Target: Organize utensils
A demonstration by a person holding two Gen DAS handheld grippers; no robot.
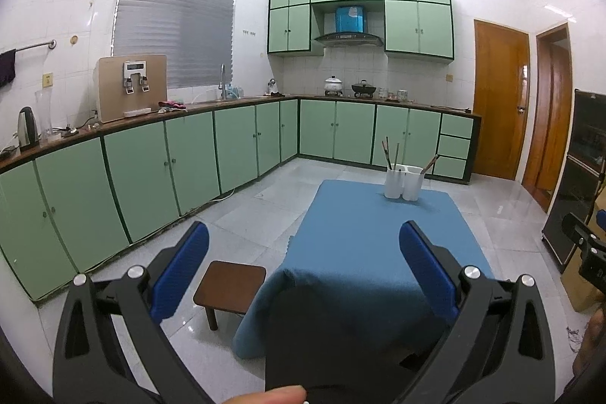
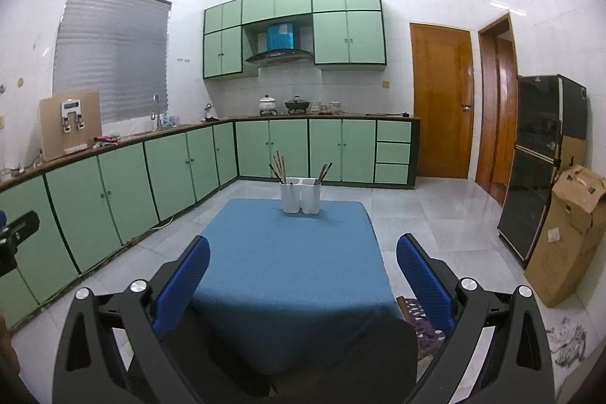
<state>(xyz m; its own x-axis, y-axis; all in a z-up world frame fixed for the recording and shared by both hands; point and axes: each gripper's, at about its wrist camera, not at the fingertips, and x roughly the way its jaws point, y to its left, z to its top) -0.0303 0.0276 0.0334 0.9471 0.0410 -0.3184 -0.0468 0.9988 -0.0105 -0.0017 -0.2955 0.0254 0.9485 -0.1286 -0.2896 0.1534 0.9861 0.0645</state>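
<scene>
Both grippers sit low at the near edge, largest things in frame. Left gripper (image 1: 303,252): black frame, blue pads (image 1: 181,271), jaws spread wide, nothing between them. Right gripper (image 2: 303,267): same build, blue pads (image 2: 424,279) wide apart, empty. A fingertip (image 1: 265,396) shows at the bottom edge of the left view.

Kitchen room behind: green base cabinets (image 2: 113,195) run along the left wall and the back wall in an L, green wall cabinets (image 2: 348,36) above, range hood (image 2: 280,55) between them. Grey blind (image 1: 178,33) over the window. Two brown wooden doors (image 2: 441,101) on the right, dark tall appliance (image 2: 538,158) beside them, cardboard box (image 2: 568,233) leaning just next to it.

Table with blue cloth (image 2: 288,260) stands mid-floor, right ahead of both grippers; cloth hangs over the near edge. Small brown stool (image 1: 229,286) on the floor to the left of the table.

White two-compartment utensil holder (image 2: 301,197) upright at the far end of the cloth, well apart from both grippers. Chopsticks (image 2: 279,167) stand in the left compartment, more chopsticks (image 2: 325,173) lean right out of the right compartment. Exact count unclear.

Counter clutter: water dispenser (image 1: 130,86), kettle (image 1: 27,127), faucet (image 1: 222,80), white pot (image 1: 333,84), dark wok (image 1: 363,88).
</scene>
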